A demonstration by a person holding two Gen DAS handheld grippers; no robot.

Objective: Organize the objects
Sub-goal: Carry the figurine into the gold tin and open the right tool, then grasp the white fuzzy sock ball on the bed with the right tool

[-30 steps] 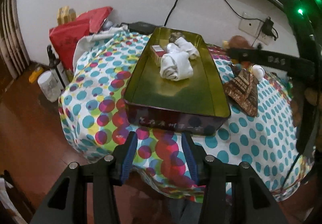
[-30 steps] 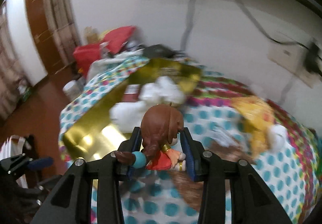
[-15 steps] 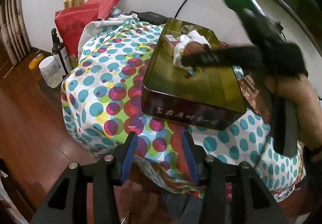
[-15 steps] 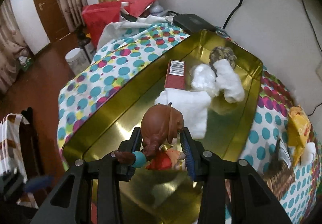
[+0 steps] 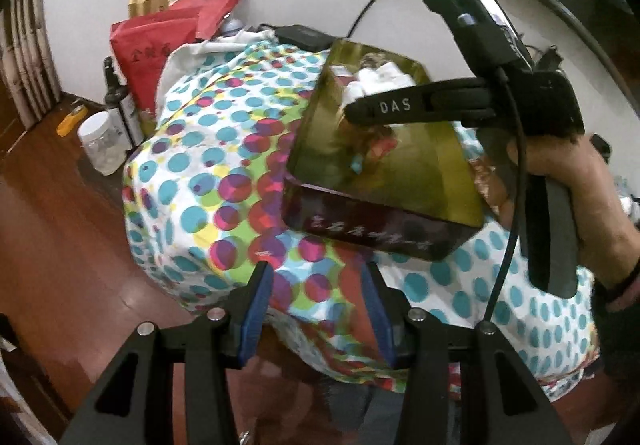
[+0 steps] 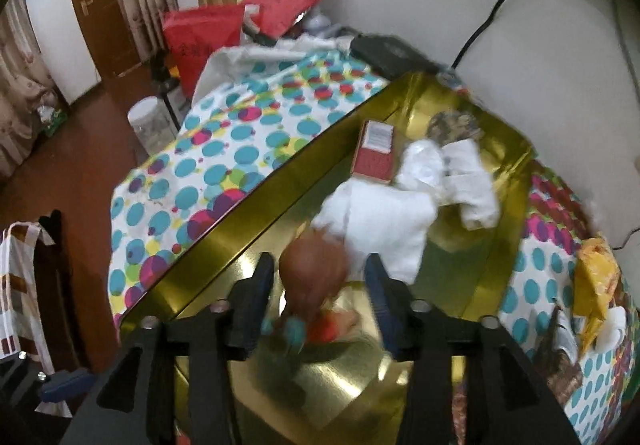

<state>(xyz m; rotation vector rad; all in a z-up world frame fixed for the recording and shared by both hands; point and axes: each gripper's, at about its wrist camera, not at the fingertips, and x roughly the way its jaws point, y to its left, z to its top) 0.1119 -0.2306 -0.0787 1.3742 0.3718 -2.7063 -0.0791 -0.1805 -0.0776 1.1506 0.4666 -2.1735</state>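
I am looking down over the polka-dot tablecloth (image 6: 224,149), which is spreading out ahead of both tools and dropping off at its near edge just ahead of my left gripper (image 5: 316,309). That gripper is hanging with its jaws apart and nothing between them, over the cloth's edge with bare wooden floor (image 5: 60,245) to its left. The gold tin tray (image 6: 224,245) is sitting ahead and below my right gripper (image 6: 320,293), whose jaws are standing spread, clear of the figurine. The tray is holding white rolled cloths (image 6: 384,221) straight ahead, a red box (image 6: 374,157) beyond them to the left, and the brown-haired figurine (image 6: 314,277) lying blurred between the fingers on the tray floor. Open tray floor is showing beneath the tool.
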